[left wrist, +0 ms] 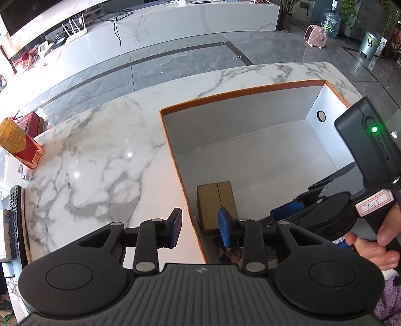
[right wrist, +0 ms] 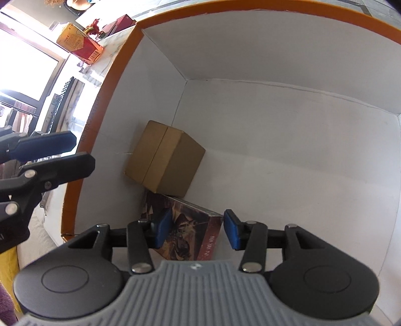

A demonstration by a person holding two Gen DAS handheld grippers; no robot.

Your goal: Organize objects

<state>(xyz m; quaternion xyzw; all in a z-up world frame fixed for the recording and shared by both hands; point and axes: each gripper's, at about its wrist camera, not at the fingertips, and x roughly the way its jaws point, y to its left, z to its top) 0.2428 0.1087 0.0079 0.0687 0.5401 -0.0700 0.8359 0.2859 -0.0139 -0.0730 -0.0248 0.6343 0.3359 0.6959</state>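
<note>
A large white box with an orange rim (left wrist: pixel 240 92) (right wrist: pixel 117 65) stands on the marble table (left wrist: pixel 95 155). Inside it lie a plain brown carton (left wrist: pixel 216 200) (right wrist: pixel 165 158) and a dark printed box (right wrist: pixel 190 233) beside it. My left gripper (left wrist: pixel 200 229) is open and empty, straddling the box's left wall above the near corner. My right gripper (right wrist: pixel 198 232) is open inside the box, its pads on either side of the dark printed box, apart from it. The right gripper also shows in the left wrist view (left wrist: pixel 295 209). A red and yellow carton (left wrist: pixel 20 143) (right wrist: pixel 80 44) lies on the table's far left.
A remote control (left wrist: pixel 13 220) lies at the table's left edge. Dark red boxes (left wrist: pixel 32 121) sit behind the red and yellow carton. Beyond the table are a grey tiled floor, a long white marble bench (left wrist: pixel 175 22), a pink heater (left wrist: pixel 315 36) and a bin (left wrist: pixel 368 45).
</note>
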